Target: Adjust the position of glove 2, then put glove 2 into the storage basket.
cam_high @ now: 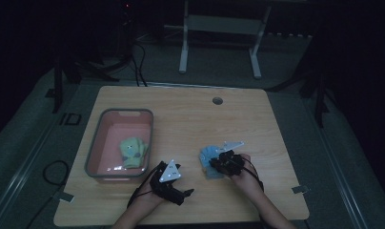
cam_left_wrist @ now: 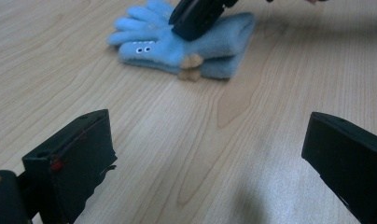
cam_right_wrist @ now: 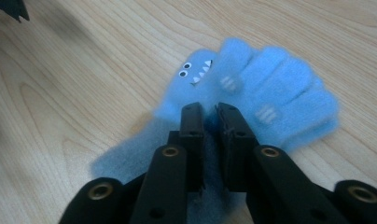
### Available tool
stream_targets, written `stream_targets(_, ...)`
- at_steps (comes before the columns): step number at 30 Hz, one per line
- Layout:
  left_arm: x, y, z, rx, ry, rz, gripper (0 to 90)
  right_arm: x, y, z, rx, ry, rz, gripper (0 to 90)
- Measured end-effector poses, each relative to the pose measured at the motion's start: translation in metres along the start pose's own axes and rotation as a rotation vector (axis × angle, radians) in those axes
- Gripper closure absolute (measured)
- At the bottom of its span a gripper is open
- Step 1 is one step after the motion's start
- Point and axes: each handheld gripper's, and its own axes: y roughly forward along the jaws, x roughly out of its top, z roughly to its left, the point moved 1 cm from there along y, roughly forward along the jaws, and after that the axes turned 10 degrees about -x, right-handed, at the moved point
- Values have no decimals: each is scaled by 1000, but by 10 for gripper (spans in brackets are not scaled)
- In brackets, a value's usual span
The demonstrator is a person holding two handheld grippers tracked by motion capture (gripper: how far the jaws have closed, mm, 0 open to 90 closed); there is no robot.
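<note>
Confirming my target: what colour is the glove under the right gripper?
Light blue glove with a toothy monster face; clearest in the right gripper view.

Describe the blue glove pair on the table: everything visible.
The fuzzy light-blue fleece glove pair lies flat on the wooden table, one glove stacked on the other. A monster face with white eyes and teeth marks the thumb; tan tabs sit at its edge. The right gripper presses down on it, fingers nearly together.
</note>
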Motion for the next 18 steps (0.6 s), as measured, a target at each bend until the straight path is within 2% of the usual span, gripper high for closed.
stream_targets(4, 1, 2, -2, 2, 5, 9, 26, 1, -5, 1, -16, -12, -32, 682)
stream_targets(6, 4, 3, -4, 22, 14, 25, 26, 2, -10, 0, -23, -15, -56, 581)
stream_targets(8, 7, 4, -5, 18, 0, 37, 27, 3, -14, -3, -3, 1, -84, 465)
stream_targets(10, 9, 5, -5, -9, -18, 32, 27, 3, -18, -7, 18, 3, -107, 351)
stream_targets(11, 10, 5, -5, -22, -21, 33, 27, 3, -20, -9, 44, -6, -119, 269)
stream_targets(13, 12, 8, -6, -28, 1, 46, 27, 3, -24, -14, 53, 15, -138, 248)
stream_targets(15, 15, 11, -10, -8, 59, 68, 27, 3, -26, -19, 78, 41, -152, 190)
stream_targets(17, 19, 15, -11, -43, 63, 60, 27, 3, -28, -25, 74, 56, -166, 163)
stream_targets(18, 21, 17, -11, -39, 69, 64, 27, 4, -29, -28, 83, 58, -164, 148)
